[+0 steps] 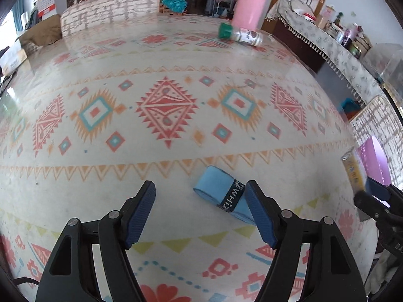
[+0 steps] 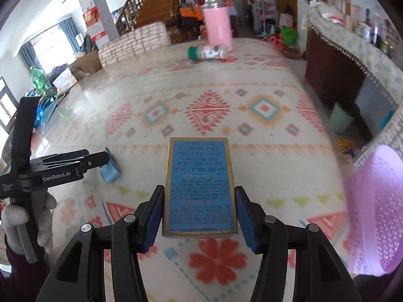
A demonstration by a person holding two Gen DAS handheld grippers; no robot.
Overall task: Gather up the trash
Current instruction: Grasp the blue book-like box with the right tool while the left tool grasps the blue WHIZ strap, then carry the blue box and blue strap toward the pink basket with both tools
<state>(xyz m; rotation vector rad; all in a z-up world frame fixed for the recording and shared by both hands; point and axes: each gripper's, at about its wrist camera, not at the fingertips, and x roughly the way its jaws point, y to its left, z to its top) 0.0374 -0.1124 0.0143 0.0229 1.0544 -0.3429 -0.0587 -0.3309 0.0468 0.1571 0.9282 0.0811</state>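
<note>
From the left wrist, the left tongs (image 1: 200,193) point down at the counter (image 1: 176,63) with their jaws wide apart and nothing gripped. The blue roll (image 1: 221,193) lies flat just ahead, its end touching the right finger.

From the right wrist, the right tongs (image 2: 200,201) tilt down and squeeze the blue box (image 2: 200,188) between both pads. The purple basket (image 2: 377,214) sits close on the right. A gloved hand (image 2: 27,226) holds the other tongs far left.
</note>
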